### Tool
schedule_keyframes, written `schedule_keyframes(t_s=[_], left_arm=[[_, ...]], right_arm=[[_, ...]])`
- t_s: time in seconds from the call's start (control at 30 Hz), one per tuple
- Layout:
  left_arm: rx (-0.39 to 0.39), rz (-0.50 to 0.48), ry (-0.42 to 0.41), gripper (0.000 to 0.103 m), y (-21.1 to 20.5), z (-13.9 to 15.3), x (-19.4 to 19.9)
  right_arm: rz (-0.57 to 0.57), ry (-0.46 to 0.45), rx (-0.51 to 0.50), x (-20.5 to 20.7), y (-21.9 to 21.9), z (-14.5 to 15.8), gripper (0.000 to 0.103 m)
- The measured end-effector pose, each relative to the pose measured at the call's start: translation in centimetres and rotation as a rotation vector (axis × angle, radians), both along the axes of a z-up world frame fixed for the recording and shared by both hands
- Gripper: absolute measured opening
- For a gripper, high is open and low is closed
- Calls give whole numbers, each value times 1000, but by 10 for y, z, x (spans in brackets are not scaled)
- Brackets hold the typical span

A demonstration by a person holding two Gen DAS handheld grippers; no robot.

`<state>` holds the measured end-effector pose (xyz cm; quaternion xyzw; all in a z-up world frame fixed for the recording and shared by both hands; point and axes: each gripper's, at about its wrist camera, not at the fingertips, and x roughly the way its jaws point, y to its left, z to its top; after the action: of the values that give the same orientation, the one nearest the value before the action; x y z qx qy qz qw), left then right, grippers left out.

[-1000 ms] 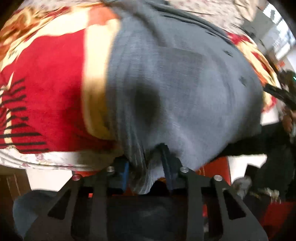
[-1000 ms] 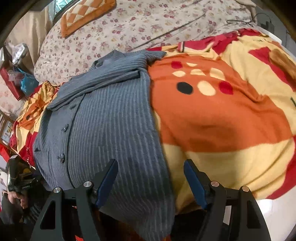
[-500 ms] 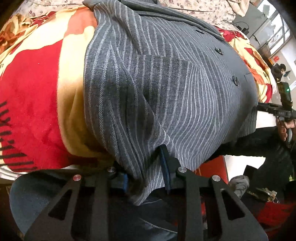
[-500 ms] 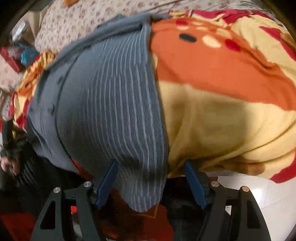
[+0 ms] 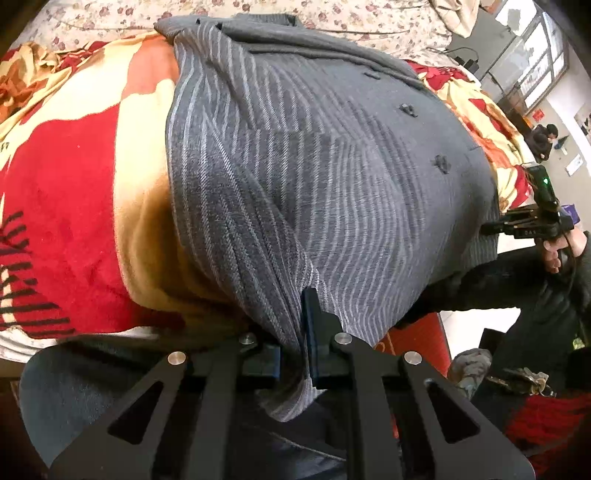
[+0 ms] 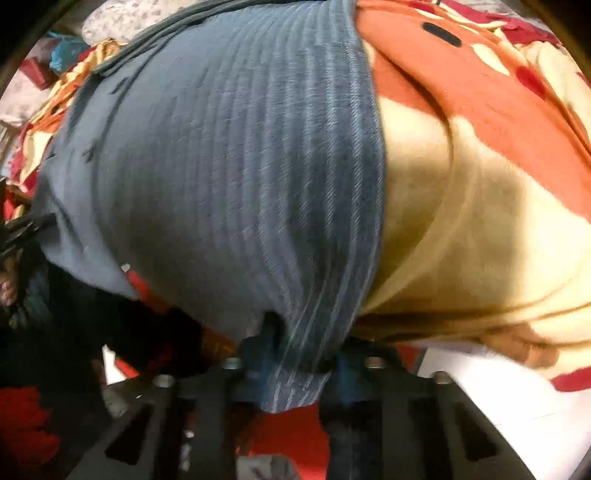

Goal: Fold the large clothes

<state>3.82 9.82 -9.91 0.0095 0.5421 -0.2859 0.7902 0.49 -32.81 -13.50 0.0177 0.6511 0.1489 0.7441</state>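
Nearest, the left gripper (image 5: 295,343) has its jaws pinched nearly together on a bunched corner of the grey striped shirt's (image 5: 314,177) hem, a tongue of cloth hanging out below them. The right gripper (image 6: 295,354) is at the hem's other corner, and its jaws are closing with the fabric gathered between them; that view is blurred, so how firmly the pads bite I cannot tell.

The shirt lies face up on the bed, over a red, orange and cream blanket (image 5: 74,192), its hem hanging off the near edge and its collar at the far end by the floral bedsheet (image 5: 332,14).

The first risk, as I judge it, is on the right: if the lift starts before that grip is firm, the corner slips out and the hem comes up lopsided. Either pinch may also hold only the top layer, so the back panel stays down and the fold goes skewed.

The blanket sits just under the cloth at both corners; a deep bite could catch it and drag it along.

Further up, the buttons (image 5: 441,164) along the placket could snag if the hem is dragged rather than carried over. Uneven travel of the two hands would twist the fold line towards the collar.
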Motion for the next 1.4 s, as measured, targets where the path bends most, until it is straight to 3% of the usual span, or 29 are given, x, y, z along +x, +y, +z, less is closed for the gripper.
schedule_keyframes(t_s=[0.13, 0.2, 0.3, 0.43, 0.57, 0.63, 0.83, 1.03, 1.23, 1.4], left_arm=[[-29, -2, -14, 5, 5, 13, -9], [-57, 4, -18, 4, 9, 20, -11], [-127, 1, -26, 4, 13, 34, -15], [-226, 9, -36, 4, 21, 55, -16], [-363, 40, -86, 4, 33, 91, -10], [-402, 68, -128, 4, 39, 109, -4], [-435, 228, -192, 4, 46, 139, 33], [-434, 428, -153, 4, 49, 145, 84], [-420, 564, -160, 4, 51, 152, 143], [-358, 594, -185, 4, 42, 159, 199]], right_arm=[[140, -57, 26, -18, 20, 34, 12], [162, -90, 95, -21, 17, 50, 9], [140, -168, 274, -22, 1, 78, 8], [109, -295, 438, -26, -27, 107, 8], [12, -523, 636, -28, -50, 146, 7], [-61, -588, 694, -26, -65, 154, 7], [-195, -627, 717, 3, -77, 158, 7], [-323, -644, 725, 44, -86, 166, 7], [-485, -633, 721, 106, -99, 156, 7], [-618, -600, 715, 167, -114, 136, 7]])
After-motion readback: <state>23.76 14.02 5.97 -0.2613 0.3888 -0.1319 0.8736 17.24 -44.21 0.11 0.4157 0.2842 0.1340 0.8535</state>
